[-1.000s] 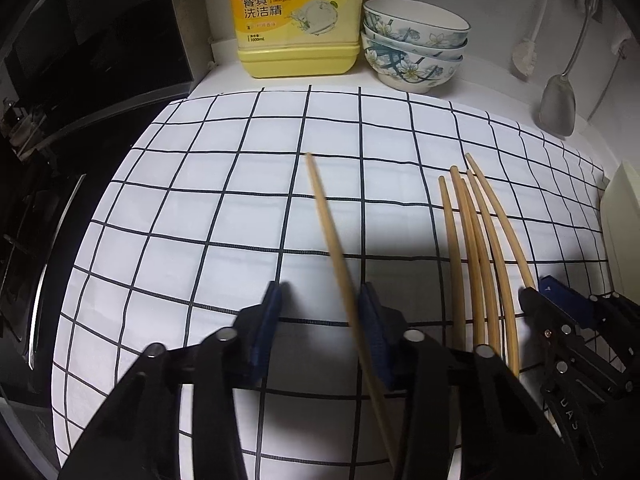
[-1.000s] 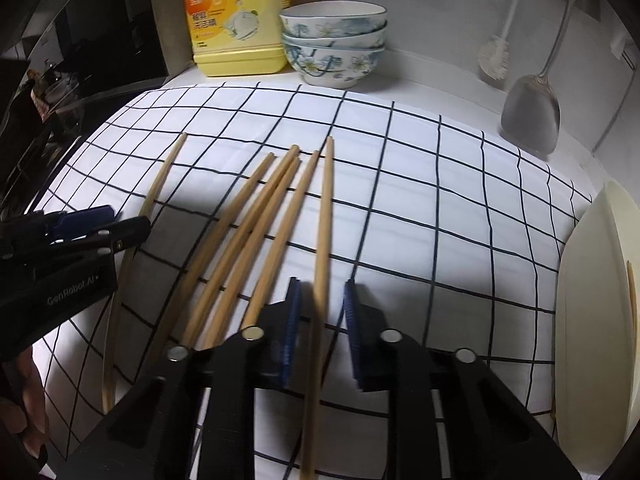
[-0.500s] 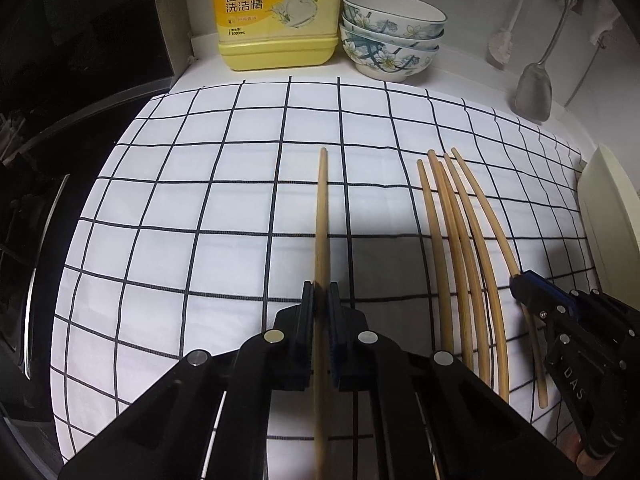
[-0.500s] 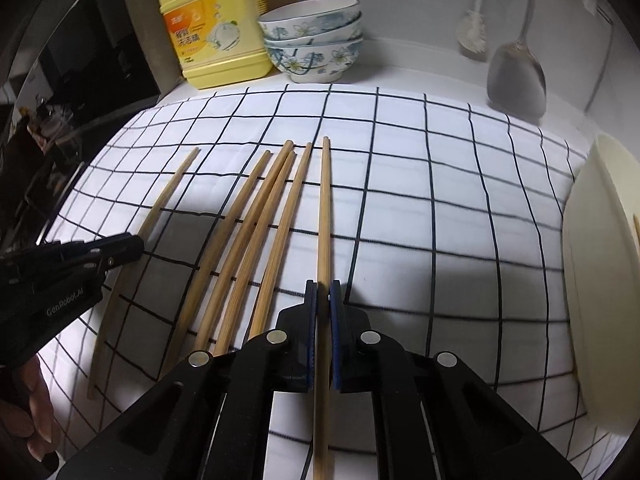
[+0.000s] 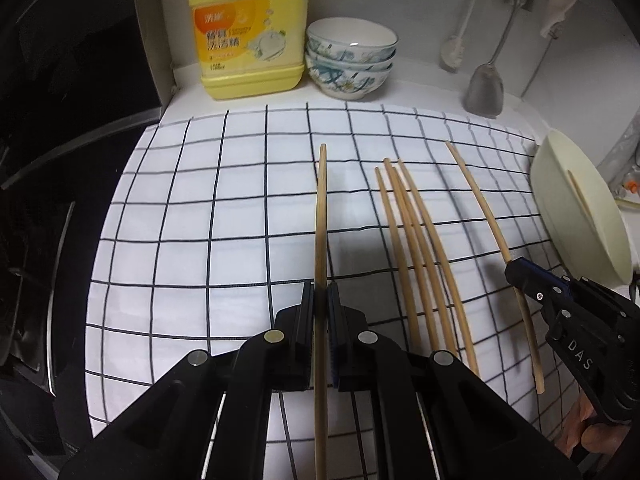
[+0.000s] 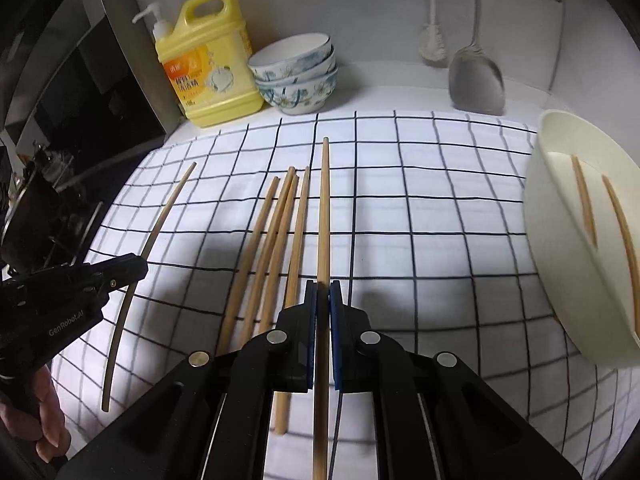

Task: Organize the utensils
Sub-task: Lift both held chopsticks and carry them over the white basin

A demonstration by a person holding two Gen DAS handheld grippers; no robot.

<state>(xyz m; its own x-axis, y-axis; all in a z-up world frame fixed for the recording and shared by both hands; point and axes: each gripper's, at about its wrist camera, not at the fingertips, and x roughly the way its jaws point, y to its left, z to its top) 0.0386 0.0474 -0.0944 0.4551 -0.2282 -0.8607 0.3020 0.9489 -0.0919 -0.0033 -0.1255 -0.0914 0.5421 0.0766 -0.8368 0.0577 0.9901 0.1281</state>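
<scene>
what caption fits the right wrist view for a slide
Right gripper clamps one chopstick above four on the checked cloth, cream bowl alongside.

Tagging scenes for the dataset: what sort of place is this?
Most likely a home kitchen counter. A yellow dish soap jug and stacked floral bowls stand at the back wall, a metal spatula hangs there, and wooden chopsticks lie on a checked cloth.
</scene>
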